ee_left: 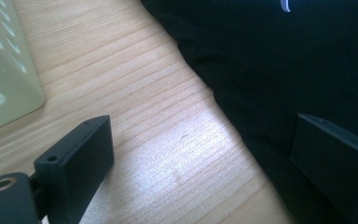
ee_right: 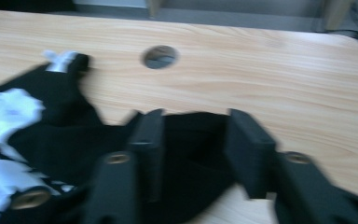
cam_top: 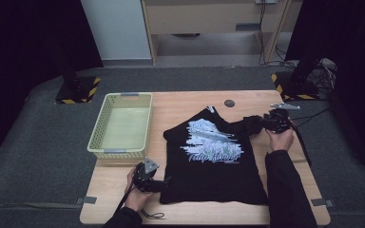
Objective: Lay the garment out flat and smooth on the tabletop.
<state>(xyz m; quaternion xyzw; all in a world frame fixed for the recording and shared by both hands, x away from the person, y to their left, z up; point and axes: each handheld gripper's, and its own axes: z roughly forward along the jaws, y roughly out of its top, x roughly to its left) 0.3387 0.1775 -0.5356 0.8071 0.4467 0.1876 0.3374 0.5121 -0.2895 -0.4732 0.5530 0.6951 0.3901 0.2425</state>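
Left gripper [cam_top: 164,185]: nearest the person, low on the table [cam_top: 185,102] at the shirt's lower left corner; jaws stand wide apart, released, with bare wood between them in the left gripper view. One jaw lies over the black cloth edge, the other on the table side; nothing is pinched.

T-shirt [cam_top: 214,166]: black, spread flat on the middle of the table, printed side up (pale blue and white graphic across the chest). Long axis runs from the hem near the person to the collar [cam_top: 211,109] at the far end, leaning a little to the left as it goes away. The right sleeve [cam_top: 247,124] is pulled out to the side.

Basket [cam_top: 121,124]: pale yellow-green, perforated walls, left of the shirt and just apart from it; close beside the left gripper, in the way of any move leftward.

Right gripper [cam_top: 261,122]: farther off, at the shirt's right sleeve. Jaws partly apart, with bunched black cloth lying between them in the right gripper view (blurred; whether the pads press on it I cannot tell).

Round hole [cam_top: 229,103]: a dark grommet in the tabletop beyond the collar, clear of the cloth.

Floor stands [cam_top: 78,90]: black bases with yellow-black stripes, beyond the table's far corners.
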